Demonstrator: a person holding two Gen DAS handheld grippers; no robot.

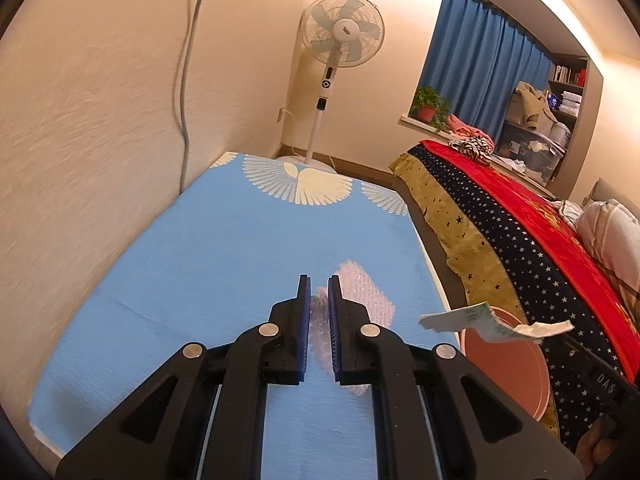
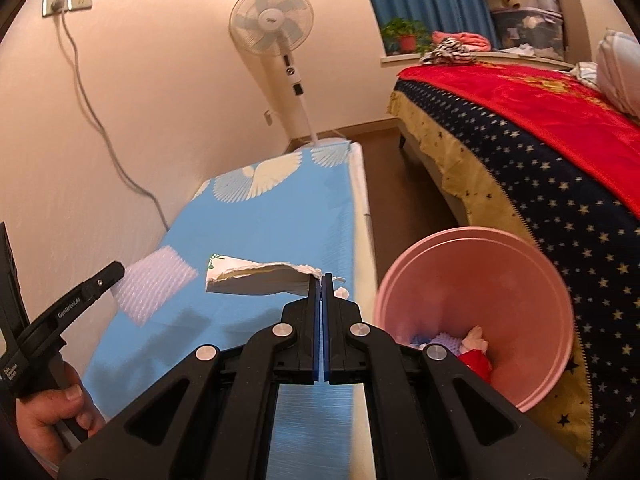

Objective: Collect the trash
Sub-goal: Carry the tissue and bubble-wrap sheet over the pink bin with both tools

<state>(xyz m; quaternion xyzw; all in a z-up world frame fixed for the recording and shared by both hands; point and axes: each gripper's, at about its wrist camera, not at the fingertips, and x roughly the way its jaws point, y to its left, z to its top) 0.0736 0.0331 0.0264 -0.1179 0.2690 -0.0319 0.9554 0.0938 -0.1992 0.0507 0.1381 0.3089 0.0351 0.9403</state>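
The right claw [image 2: 321, 276] is pinched fully together on one torn corner of a paper scrap [image 2: 256, 278], which hangs in the air above the blue table [image 2: 256, 224] and juts out toward 9 o'clock from the tips in the right wrist view; in the left wrist view the same scrap [image 1: 472, 318] floats at about 3 o'clock, over the near rim of the pink bin [image 1: 504, 372]. It looks feather-light and limp, with ragged edges, so it should droop and flutter, and a grip at the very edge could tear through; a hold deeper into the sheet, across a fold, would likely be safer. The bin [image 2: 472, 292] stands on the floor between table and bed [image 2: 540, 128], at 3 o'clock of the right claw, already with bits of rubbish in its bottom. The left claw [image 1: 319, 294] stands narrow, its blue pads nearly together around a piece of bubble wrap [image 1: 360, 292]; the wrap shows between and beyond the pads, and I judge it gripped, though the view does not make that certain. In the right wrist view the wrap [image 2: 154, 286] sits at 9 o'clock. It is soft, springy and slippery, so it would squash rather than resist; best taken by a bunched edge
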